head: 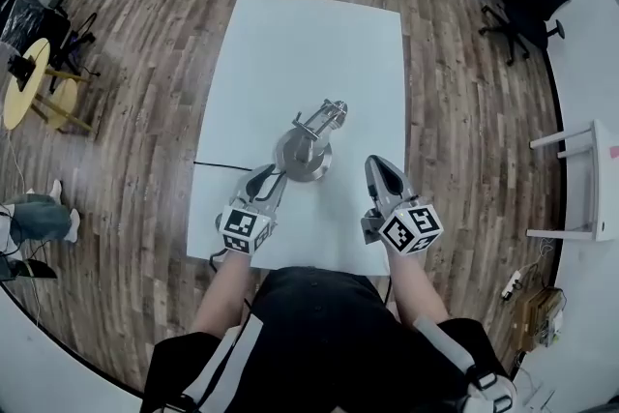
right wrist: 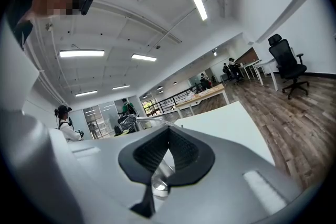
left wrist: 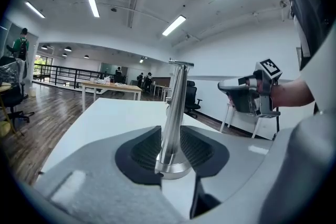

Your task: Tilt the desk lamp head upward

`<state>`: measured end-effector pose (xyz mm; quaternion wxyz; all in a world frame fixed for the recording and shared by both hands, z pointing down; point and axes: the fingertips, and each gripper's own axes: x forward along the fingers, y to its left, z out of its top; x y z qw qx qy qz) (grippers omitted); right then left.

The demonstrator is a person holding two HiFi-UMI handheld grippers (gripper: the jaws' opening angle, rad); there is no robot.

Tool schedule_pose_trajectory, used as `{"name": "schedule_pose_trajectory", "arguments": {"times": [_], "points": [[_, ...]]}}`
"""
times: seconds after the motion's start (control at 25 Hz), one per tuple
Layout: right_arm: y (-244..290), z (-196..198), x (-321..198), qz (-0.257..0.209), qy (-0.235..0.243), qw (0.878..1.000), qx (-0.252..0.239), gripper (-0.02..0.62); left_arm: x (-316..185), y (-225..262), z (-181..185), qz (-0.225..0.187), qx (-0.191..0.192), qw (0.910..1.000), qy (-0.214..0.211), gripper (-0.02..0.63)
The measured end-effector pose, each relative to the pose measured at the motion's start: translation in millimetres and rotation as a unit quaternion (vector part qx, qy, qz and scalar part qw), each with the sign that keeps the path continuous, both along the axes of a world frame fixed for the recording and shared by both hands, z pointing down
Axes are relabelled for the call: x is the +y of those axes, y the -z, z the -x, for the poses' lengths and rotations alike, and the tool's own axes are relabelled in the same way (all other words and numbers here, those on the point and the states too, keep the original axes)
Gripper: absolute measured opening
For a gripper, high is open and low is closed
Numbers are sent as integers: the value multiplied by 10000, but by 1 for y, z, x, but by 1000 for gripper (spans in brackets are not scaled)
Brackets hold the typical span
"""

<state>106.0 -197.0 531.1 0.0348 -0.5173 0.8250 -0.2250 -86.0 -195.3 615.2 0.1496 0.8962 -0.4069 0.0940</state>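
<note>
The left gripper (head: pixel 268 177) stood with jaws apart round the lamp stem (left wrist: pixel 173 123). The right gripper (head: pixel 379 166) was closed and empty at its four o'clock. The table (head: pixel 290 44) lay open toward twelve.

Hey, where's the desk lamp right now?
In the head view the desk lamp stands on the white table at its near edge, just ahead of the left hand-held gripper.

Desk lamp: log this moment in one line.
desk lamp: standing on white table | left tool: open, lamp pole framed in its gap, ungripped | right tool: shut, empty, beside lamp
</note>
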Motion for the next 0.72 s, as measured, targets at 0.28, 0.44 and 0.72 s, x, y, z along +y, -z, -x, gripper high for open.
{"name": "schedule_pose_trajectory", "arguments": {"times": [0.28,0.44,0.72], "points": [[-10,-16,-12,158,-117,9998,40,6,-14,-35,-25,222,-333,9984,-407,173],[-16,-18,-16,226,-91,9997,39,6,-18,-58,-33,445,-561,9961,-524,175],[-24,-4,-23,370,190,9991,16,6,-23,-84,-43,556,-1207,9889,-670,176]]}}
